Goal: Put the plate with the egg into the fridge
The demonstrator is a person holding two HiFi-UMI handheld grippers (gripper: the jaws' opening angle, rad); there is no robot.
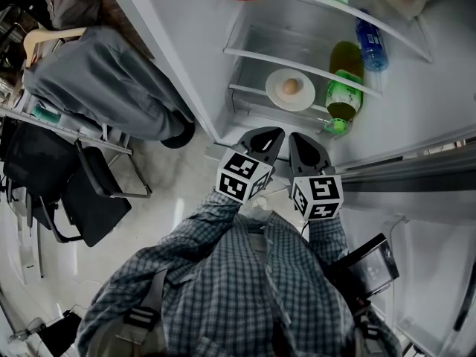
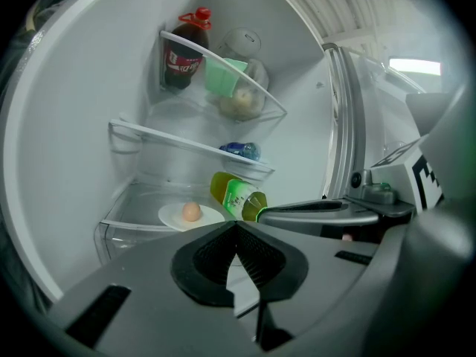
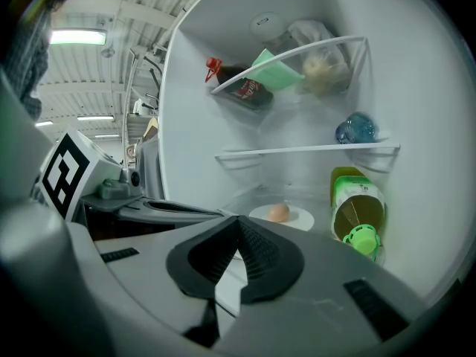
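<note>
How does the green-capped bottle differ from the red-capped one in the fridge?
The green-capped bottle holds yellowish liquid; the red-capped bottle holds dark liquid. The green-capped bottle lies beside the plate; the red-capped bottle sits much higher up. Both are capped.

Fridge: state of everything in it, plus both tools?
Fridge: door open.
Plate: set on the lower shelf.
Egg: whole, resting on the plate.
Green bottle: lying on its side beside the plate, cap on.
Left tool: shut, empty, in front of the fridge.
Right tool: shut, empty, in front of the fridge.
</note>
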